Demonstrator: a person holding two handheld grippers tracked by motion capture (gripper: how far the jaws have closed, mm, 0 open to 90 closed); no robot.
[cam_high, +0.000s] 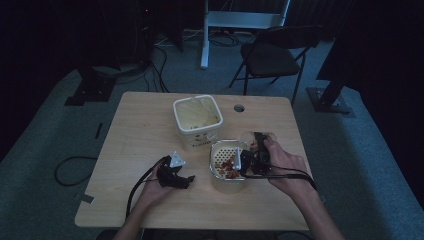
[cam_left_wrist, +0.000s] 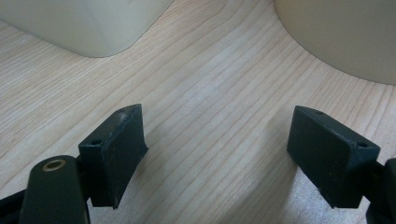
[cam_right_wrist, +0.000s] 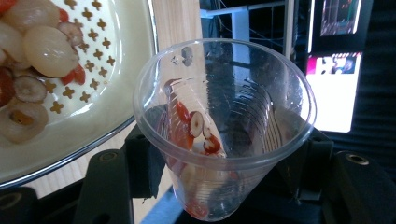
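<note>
Right claw (cam_right_wrist: 224, 154) clamped on clear plastic cup (cam_right_wrist: 224, 126) tipped toward strainer bowl of fruit (cam_high: 227, 162) near table's right edge, left claw (cam_left_wrist: 217, 156) partly open, empty, resting on table (cam_high: 150, 130).

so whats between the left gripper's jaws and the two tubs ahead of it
Only bare wooden table. In the left gripper view the left gripper has open jaws with nothing between them, and the square tub and the round strainer tub stand beyond.

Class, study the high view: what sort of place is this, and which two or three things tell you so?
Probably a lab or recording workroom, not a kitchen: a bare wooden table on grey carpet, loose cables across the floor, a lone folding chair, and dark equipment stands around the table.
</note>
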